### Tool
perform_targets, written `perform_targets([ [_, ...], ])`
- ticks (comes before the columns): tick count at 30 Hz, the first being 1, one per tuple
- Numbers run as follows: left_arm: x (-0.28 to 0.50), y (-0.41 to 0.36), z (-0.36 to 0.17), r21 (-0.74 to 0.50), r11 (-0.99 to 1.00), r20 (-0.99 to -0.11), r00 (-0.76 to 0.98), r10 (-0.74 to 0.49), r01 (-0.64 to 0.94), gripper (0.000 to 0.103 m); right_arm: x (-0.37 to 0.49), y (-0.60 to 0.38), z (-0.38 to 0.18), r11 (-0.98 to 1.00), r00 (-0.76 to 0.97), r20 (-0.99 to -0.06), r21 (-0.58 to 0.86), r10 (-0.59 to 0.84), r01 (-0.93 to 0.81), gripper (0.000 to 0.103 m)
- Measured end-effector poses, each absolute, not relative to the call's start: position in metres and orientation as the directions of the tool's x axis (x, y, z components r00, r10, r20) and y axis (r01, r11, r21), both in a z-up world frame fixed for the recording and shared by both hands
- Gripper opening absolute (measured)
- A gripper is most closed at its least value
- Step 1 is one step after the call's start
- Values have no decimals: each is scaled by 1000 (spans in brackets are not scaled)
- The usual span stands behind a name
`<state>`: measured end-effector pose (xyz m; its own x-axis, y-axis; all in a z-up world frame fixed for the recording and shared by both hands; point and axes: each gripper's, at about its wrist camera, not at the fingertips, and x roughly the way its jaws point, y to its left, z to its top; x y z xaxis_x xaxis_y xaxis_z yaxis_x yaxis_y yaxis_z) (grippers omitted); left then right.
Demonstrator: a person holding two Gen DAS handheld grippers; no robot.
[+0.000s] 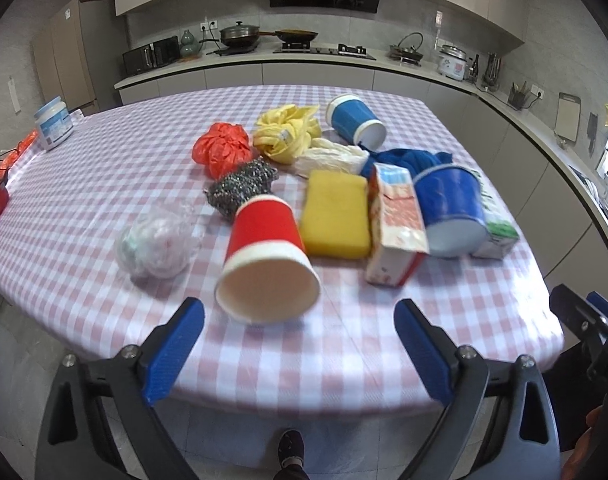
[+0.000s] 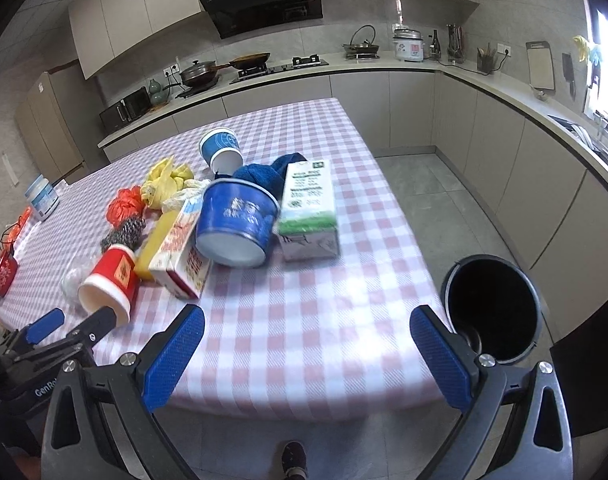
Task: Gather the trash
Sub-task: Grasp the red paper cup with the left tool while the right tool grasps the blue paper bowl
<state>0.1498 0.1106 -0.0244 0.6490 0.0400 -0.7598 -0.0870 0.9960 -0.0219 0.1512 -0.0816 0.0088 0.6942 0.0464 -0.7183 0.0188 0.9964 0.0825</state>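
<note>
Trash lies heaped across the middle of my worktop, which wears a smooth pink-and-white checked cloth. Nearest my left gripper a red paper cup lies on its side, its pale mouth empty and turned toward me; my left jaws stand wide apart just short of its rim, holding nothing. Beside the cup sit a porous yellow sponge, a wiry steel scourer and a crumpled clear plastic bag. To the right, a red-and-white carton lies tipped over with a blue paper bowl leaning against it, base toward me, so I cannot see inside. A boxy green-and-white milk carton lies just beyond the bowl. Farther back are a soft blue cloth, a blue paper cup on its side, a scrunched yellow bag, an orange-red bag and a whitish crumpled bag. A white lidded jar stands upright, well apart at the far left edge. My right gripper hangs over the bare near cloth, jaws wide and empty. A round black bin stands on the floor just off the worktop's right corner; its inside is too dark to read.
</note>
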Motion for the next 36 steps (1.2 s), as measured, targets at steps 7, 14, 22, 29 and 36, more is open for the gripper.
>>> perform_targets([
  [7,182,123,-39,-25,998,-783,622,18,-61,93,190,-60,9,996,694,-718,87,52,16,103],
  [14,200,134,-54,-56,998,-810,585,-28,-30,77,228,-42,0,996,678,-734,85,50,19,103],
  [22,200,144,-55,-98,995,-798,596,-93,25,65,258,-27,-10,996,666,-745,80,42,27,103],
  [29,204,147,-55,-110,992,-795,594,-121,55,59,271,-19,-18,994,652,-754,110,76,11,76],
  [36,211,147,-58,-105,993,-802,585,-121,61,65,279,-13,-22,994,644,-760,107,84,-3,75],
])
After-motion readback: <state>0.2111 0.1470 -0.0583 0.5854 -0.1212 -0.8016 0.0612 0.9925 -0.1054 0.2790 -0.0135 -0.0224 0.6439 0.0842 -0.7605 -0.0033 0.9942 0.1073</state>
